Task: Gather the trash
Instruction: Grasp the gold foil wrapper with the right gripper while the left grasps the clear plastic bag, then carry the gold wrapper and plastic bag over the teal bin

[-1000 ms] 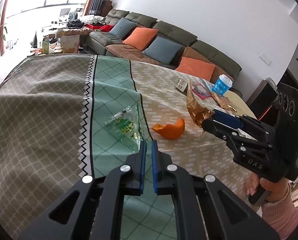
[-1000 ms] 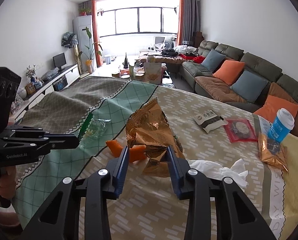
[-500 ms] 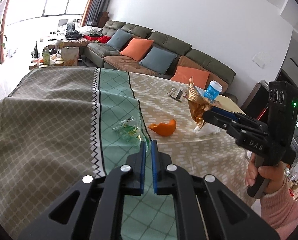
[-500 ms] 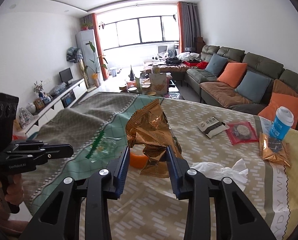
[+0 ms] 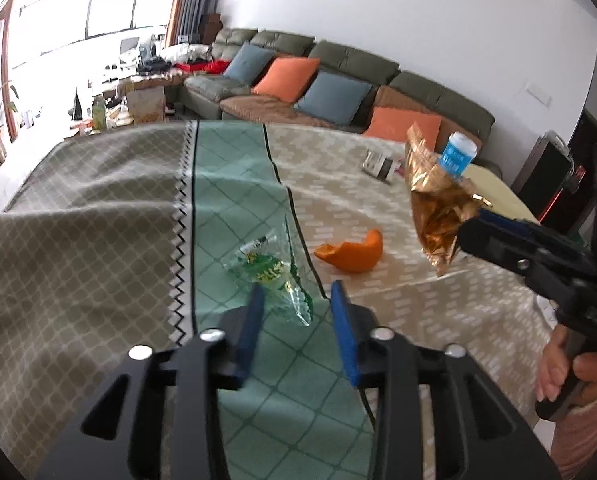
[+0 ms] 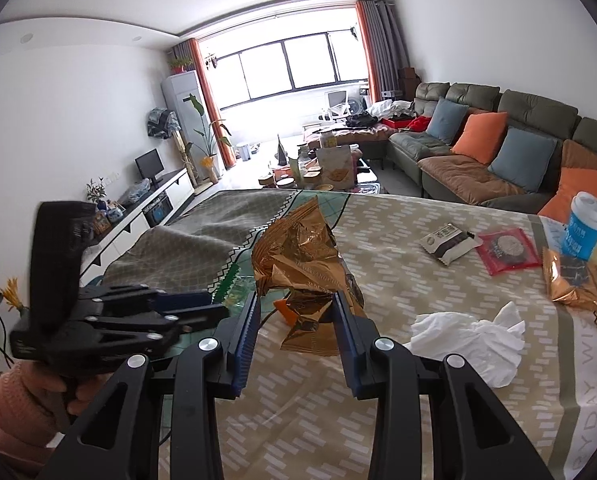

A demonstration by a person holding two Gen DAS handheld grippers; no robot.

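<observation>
Left gripper (image 5: 296, 300): jaws opening from shut a second ago, clear green wrapper (image 5: 272, 276) just ahead, not pinched.
Right gripper (image 6: 294, 308): still clamps gold wrapper (image 6: 302, 264), lifted off the counter (image 6: 398, 240).

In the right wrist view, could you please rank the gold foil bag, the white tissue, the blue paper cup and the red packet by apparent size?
1. gold foil bag, largest, though nearest the camera.
2. white tissue.
3. red packet and blue paper cup: too alike to rank.
</observation>
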